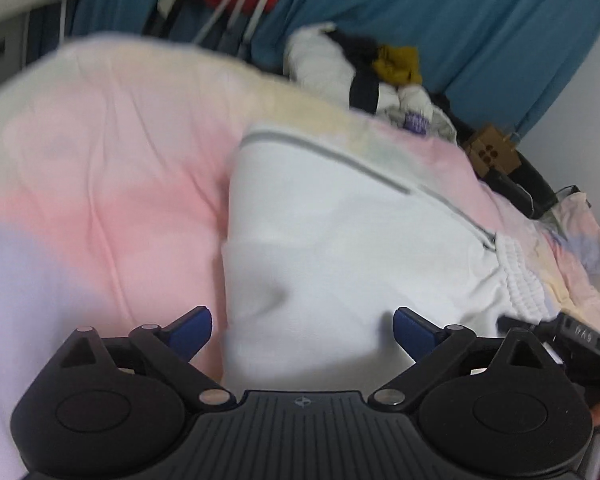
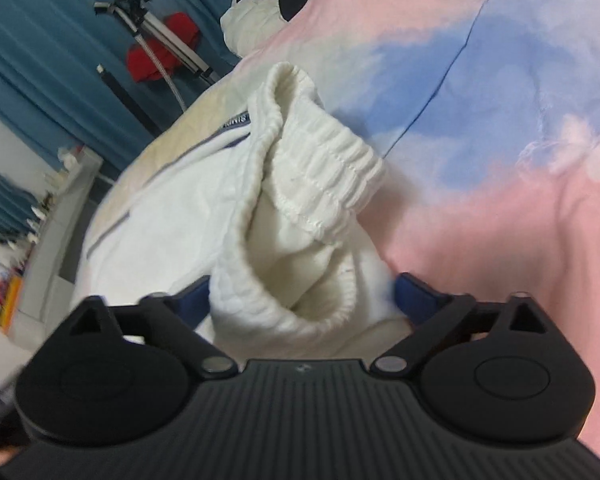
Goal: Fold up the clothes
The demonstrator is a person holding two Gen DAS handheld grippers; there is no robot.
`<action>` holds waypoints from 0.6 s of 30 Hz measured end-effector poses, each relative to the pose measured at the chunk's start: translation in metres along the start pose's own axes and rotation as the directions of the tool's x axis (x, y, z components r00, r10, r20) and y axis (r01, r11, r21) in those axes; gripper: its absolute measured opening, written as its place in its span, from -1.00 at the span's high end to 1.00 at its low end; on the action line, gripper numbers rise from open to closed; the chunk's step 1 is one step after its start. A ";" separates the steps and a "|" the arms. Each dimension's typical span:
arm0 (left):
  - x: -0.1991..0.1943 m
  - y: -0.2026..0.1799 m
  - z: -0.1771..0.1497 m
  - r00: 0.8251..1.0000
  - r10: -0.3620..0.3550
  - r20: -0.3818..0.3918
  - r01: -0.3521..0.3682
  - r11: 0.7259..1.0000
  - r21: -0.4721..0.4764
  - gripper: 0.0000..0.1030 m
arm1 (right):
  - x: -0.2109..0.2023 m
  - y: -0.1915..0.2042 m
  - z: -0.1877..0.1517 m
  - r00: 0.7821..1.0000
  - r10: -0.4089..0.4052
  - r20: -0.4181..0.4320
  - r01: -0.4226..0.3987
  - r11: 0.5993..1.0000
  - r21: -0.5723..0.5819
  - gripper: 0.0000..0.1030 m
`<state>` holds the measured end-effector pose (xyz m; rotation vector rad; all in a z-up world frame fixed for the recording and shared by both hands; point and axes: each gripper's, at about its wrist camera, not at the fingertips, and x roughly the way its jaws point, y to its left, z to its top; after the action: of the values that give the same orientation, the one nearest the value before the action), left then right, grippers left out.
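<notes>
- Right now the white trousers [image 1: 340, 248] lie on the bed [image 1: 100, 152], spread over its pink-and-blue cover, with the legs running toward the far edge where a heap of other clothes [image 1: 364, 68] sits.
- Left hand-held gripper [image 1: 302, 330]: jaws wide apart, hovering over the smooth white cloth, nothing between the blue fingertips [image 1: 192, 332].
- Right hand-held gripper [image 2: 300, 300]: jaws also apart, but the ribbed elastic waistband [image 2: 300, 184] is bunched up between them; whether the pads touch the cloth, I cannot tell.
- By my reading, this is the start of a fold: the waistband end is being gathered.
- Next move, I'd say, calls for the right jaws to close on the waistband and the left to pinch the fabric edge, so both lift together.
- Only the left view shows the grey side stripe [image 1: 328, 152] full length and a cardboard box [image 1: 492, 152] beyond; only the right shows the waistband's open mouth and a tripod [image 2: 168, 40] against the blue curtain [image 2: 40, 60].
</notes>
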<state>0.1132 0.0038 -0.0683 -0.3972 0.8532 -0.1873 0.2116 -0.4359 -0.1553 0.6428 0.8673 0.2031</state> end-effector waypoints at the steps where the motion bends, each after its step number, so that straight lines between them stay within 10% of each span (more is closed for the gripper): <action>1: 0.001 0.003 -0.001 1.000 -0.002 -0.011 0.002 1.000 -0.010 -0.90 | 0.002 0.002 0.000 1.000 -0.004 -0.003 0.004 1.000 -0.006 -1.00; 9: -0.002 0.022 -0.008 0.998 -0.044 -0.053 0.041 0.997 -0.064 -0.70 | 0.023 0.018 -0.007 0.995 -0.075 -0.058 0.063 0.978 -0.197 -0.98; 18: -0.038 0.023 -0.016 0.997 -0.071 0.019 0.072 0.995 -0.070 0.34 | -0.020 0.046 -0.014 0.994 -0.015 0.108 0.036 0.978 -0.203 0.17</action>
<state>0.0767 0.0322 -0.0604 -0.4956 0.8312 -0.2198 0.1921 -0.4014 -0.1207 0.4456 0.7412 0.2300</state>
